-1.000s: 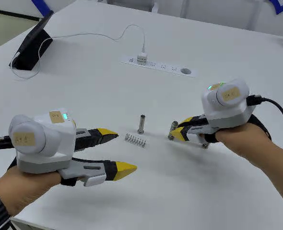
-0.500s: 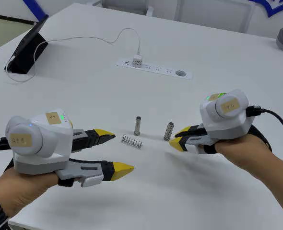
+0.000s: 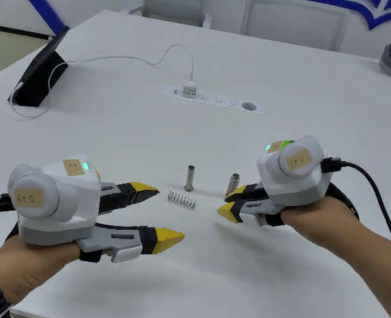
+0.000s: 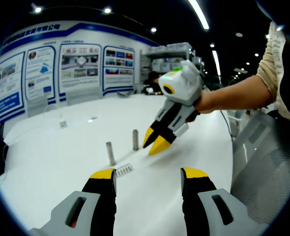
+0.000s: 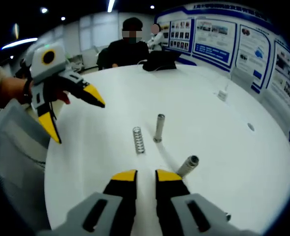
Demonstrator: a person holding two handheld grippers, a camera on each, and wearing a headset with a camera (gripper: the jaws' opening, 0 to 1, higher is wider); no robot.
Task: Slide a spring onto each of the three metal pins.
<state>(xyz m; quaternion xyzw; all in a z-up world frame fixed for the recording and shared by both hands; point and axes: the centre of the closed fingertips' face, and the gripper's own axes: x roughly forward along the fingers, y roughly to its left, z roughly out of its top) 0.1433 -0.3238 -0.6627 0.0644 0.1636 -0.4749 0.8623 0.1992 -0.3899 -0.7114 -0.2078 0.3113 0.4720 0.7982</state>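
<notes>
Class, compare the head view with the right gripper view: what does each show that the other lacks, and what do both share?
Head view: the hand holding the right gripper, and its cable. Right gripper view: a seated person and wall posters. Both: the open left gripper, a bare upright pin, a loose spring lying on the table, and a pin wearing a spring.

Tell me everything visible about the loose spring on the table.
The loose spring is a small silvery metal coil, lying on its side on the white table, close beside the bare upright pin but apart from it. Nothing but the table touches it; it lies ahead of the open left gripper.
</notes>
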